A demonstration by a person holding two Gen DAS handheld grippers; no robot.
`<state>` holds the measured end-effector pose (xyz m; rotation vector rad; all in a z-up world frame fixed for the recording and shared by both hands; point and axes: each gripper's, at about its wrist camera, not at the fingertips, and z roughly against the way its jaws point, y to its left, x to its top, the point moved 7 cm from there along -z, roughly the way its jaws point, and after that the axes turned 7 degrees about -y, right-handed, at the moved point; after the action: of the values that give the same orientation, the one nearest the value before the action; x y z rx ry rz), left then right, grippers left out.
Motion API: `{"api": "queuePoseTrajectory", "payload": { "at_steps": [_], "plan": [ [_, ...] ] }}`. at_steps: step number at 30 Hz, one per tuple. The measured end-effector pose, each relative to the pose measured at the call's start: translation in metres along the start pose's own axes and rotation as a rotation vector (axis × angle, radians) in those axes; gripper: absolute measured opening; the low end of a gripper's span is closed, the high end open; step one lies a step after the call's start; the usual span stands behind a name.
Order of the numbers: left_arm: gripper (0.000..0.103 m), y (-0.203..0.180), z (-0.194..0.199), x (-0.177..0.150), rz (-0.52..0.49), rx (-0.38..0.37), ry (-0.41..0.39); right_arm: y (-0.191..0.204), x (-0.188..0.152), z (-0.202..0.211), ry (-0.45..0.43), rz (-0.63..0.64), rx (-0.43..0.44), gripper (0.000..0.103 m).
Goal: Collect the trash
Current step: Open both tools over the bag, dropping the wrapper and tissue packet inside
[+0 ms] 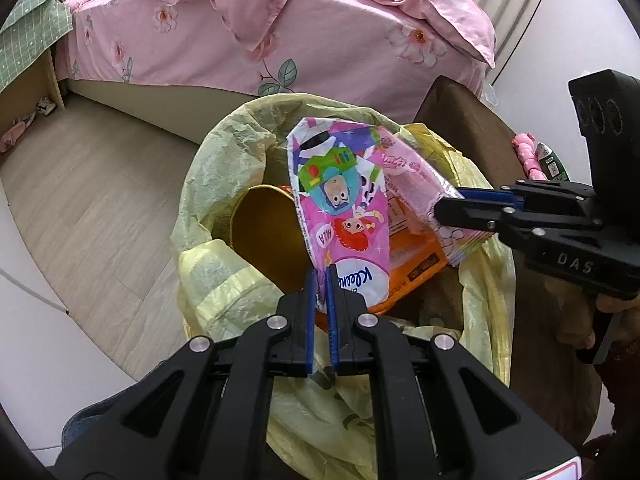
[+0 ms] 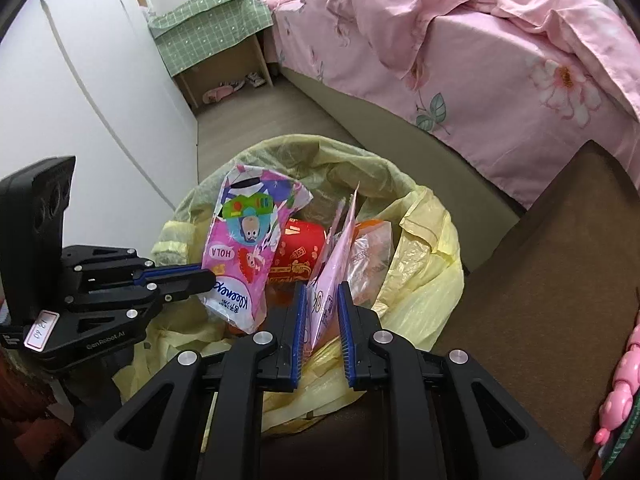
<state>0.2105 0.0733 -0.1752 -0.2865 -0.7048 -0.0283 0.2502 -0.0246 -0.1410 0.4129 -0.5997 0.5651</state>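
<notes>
A bin lined with a yellow trash bag [image 1: 224, 280] [image 2: 424, 248] stands on the floor below both grippers. My left gripper [image 1: 320, 276] is shut on a pink cartoon-printed Kleenex wrapper [image 1: 340, 200] [image 2: 240, 248], held over the bag mouth. My right gripper [image 2: 322, 300] [image 1: 444, 208] has its jaws slightly apart, with a pale pink wrapper [image 2: 332, 280] [image 1: 420, 188] standing between them over the bag. Inside the bag lie a red and gold round tin [image 2: 300, 252] [image 1: 268, 236] and an orange packet [image 1: 416, 256].
A bed with pink floral bedding [image 1: 280, 32] [image 2: 480, 48] stands behind the bin. A brown surface [image 2: 540, 280] lies to the right, with a pink toy [image 2: 624, 380] at its edge. A bedside stand with green cloth [image 2: 208, 28] and white wardrobe doors [image 2: 80, 80] are to the left.
</notes>
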Motion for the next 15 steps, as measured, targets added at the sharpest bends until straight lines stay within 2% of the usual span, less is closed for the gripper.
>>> {"api": "queuePoseTrajectory", "payload": {
  "at_steps": [7,8,10,15],
  "plan": [
    [0.007,0.007,0.016,0.004,0.056,-0.033,-0.032,0.009,0.001,0.0,-0.006,0.009,0.016,0.018],
    [0.012,0.008,0.023,0.007,0.062,-0.039,-0.048,0.01,0.002,0.001,-0.01,0.008,0.013,0.02],
    [0.027,0.011,0.033,0.012,0.079,-0.03,-0.083,0.011,0.004,0.005,-0.02,0.003,0.013,0.033],
    [0.035,0.018,0.061,0.031,0.109,0.017,-0.18,0.011,0.011,0.026,-0.08,-0.017,-0.006,0.034]
  ]
}}
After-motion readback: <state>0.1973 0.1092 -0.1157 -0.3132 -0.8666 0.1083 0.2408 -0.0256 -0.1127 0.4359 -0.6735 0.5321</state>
